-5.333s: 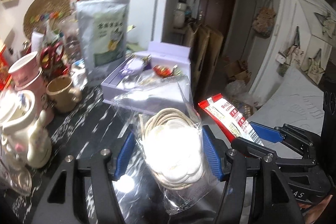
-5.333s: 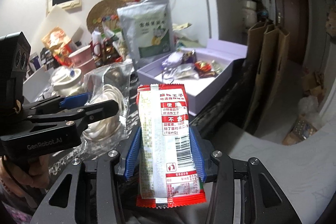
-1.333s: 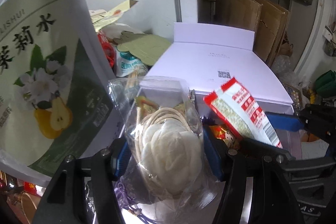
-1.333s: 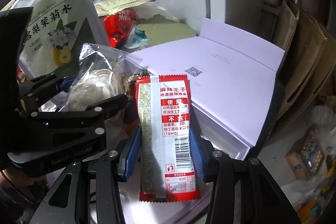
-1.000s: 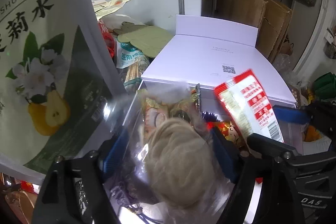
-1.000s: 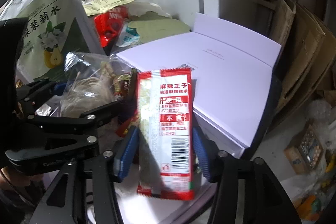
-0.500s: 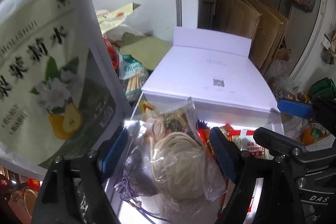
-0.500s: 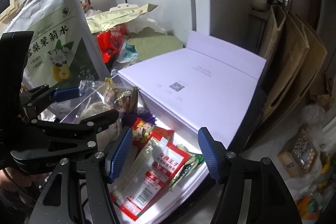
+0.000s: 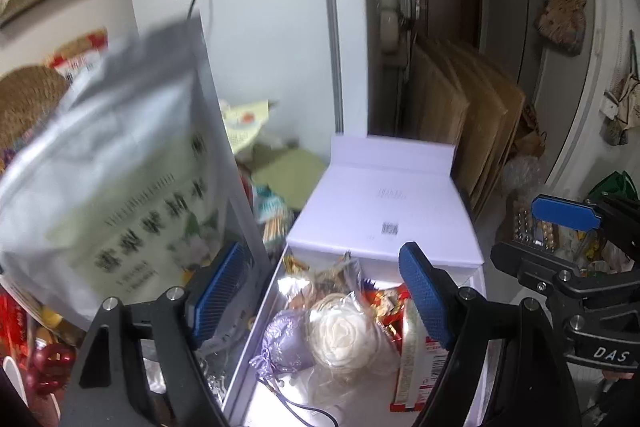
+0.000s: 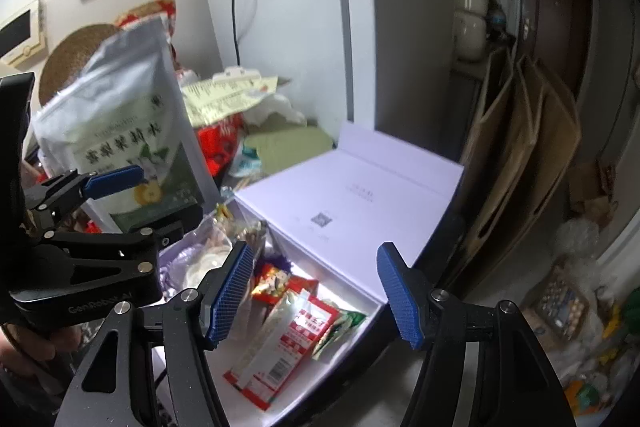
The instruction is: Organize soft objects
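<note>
A clear bag with a white rose-shaped soft piece (image 9: 340,339) lies in the open lilac box (image 9: 260,319), next to a purple sachet (image 9: 286,343). The red snack packet (image 10: 288,339) lies in the same box (image 10: 340,273), to the right of the bag. My left gripper (image 9: 322,287) hovers above the box, open, with nothing between its blue pads. My right gripper (image 10: 314,293) also hangs open and empty over the box. Several sweets and wrappers fill the box's far end.
A tall silver tea pouch (image 10: 120,135) stands close on the left of the box. The box lid (image 10: 348,195) lies folded back toward a white fridge (image 10: 288,27). Flat cardboard (image 10: 520,155) leans at the right. Cluttered packets sit behind the pouch.
Both grippers let go: the rose bag and the red packet dropped into the box. Both grippers have since risen away from it, so the box looks smaller and lower.
</note>
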`<action>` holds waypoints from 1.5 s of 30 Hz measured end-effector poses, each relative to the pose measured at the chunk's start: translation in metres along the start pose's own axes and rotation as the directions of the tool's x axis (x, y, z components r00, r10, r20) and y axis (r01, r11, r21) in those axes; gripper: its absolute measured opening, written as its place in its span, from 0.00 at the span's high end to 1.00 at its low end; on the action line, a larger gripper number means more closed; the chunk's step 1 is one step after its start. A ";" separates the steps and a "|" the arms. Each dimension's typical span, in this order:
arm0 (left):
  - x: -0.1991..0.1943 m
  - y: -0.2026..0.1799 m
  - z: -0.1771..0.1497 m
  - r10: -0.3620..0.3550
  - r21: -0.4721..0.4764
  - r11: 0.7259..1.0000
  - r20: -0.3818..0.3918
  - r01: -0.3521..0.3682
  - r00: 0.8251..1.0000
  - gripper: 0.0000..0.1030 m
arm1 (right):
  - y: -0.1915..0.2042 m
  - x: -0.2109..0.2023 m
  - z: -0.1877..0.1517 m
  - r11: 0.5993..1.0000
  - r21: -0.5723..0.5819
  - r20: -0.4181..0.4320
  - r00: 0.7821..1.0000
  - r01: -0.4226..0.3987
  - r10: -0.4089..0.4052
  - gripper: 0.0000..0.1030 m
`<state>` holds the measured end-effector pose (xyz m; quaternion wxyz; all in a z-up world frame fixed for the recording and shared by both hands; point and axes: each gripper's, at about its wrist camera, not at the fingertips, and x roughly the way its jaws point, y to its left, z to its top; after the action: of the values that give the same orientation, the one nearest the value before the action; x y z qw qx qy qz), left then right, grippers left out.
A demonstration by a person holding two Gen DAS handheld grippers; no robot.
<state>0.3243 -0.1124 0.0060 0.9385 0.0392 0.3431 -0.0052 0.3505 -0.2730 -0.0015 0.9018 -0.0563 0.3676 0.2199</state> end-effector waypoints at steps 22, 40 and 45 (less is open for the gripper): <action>-0.149 -0.010 -0.008 -0.083 0.059 0.996 0.245 0.071 0.966 0.21 | 0.038 -0.152 -0.014 0.993 -0.005 0.264 0.958 0.120 -0.114 0.31; -0.221 0.008 -0.079 -0.104 0.031 0.995 0.303 0.099 0.947 0.02 | 0.101 -0.220 -0.078 0.980 0.010 0.347 0.919 0.196 -0.188 0.19; -0.221 0.015 -0.105 -0.092 0.010 0.996 0.271 0.093 0.958 0.02 | 0.113 -0.221 -0.100 0.981 0.024 0.337 0.922 0.194 -0.190 0.19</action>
<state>0.0885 -0.0931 0.0700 0.9754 0.0206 0.2130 -0.0536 0.0972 -0.2762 0.0852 0.9684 -0.0576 0.1991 0.1387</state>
